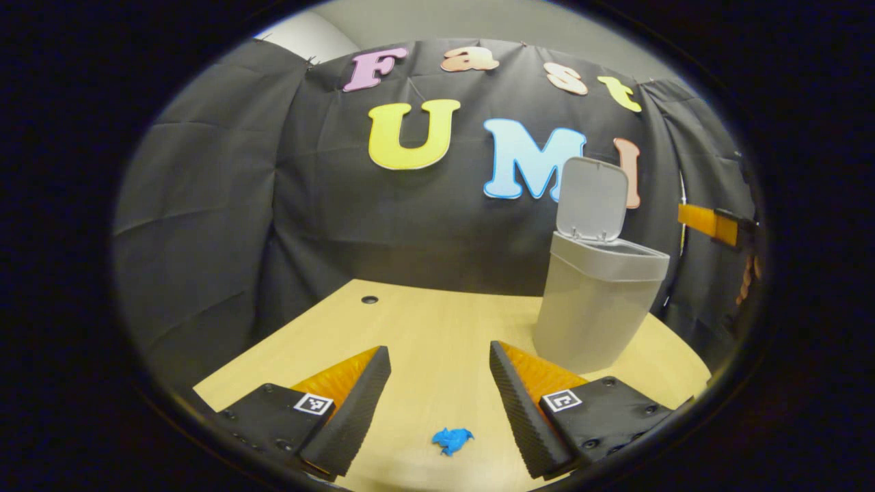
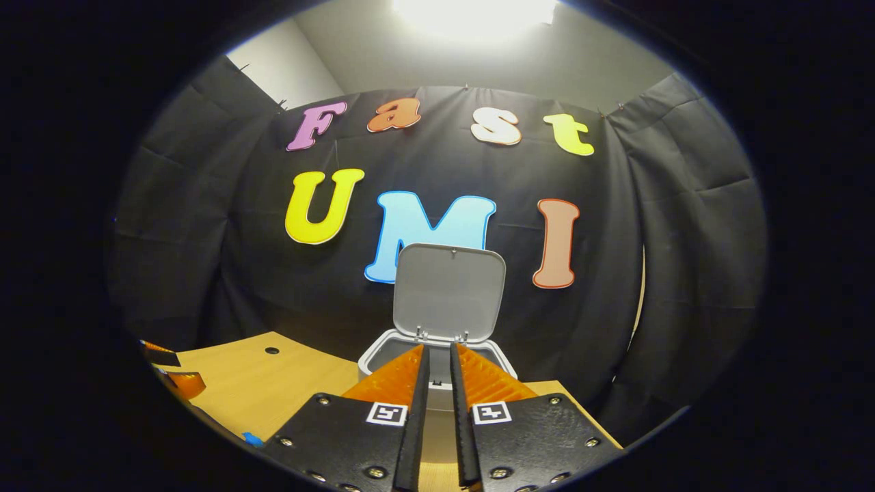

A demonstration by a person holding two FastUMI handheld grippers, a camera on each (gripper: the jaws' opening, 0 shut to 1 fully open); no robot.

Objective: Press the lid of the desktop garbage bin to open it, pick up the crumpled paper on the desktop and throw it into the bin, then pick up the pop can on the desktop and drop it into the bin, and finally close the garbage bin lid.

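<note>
Bin (image 1: 596, 301) stands on the desk (image 1: 424, 328) with its lid (image 1: 592, 198) flipped upright, so the pressing step looks done. The crumpled paper (image 1: 452, 439) lies on the desk between the two fingers of your left gripper (image 1: 440, 403), down near their base, not touching either. That gripper's fingers are spread wide with nothing in them.

In the right gripper view your right gripper (image 2: 437, 417) hovers in front of the bin (image 2: 437, 355), fingers nearly together with just a thin slit between, gripping nothing. The open lid (image 2: 448, 292) is right ahead of it.

Can isn't something I can place from these views.

Handling guess: the paper is light, soft and springy, so it'll crush easily and won't slip much on ribbed pads. It's small and low, so bring the left fingers right down to the desk surface and pinch across the middle of the wad. Catch only an edge and it could flick away or unfold. Nothing fragile here, so a firm close is fine.
</note>
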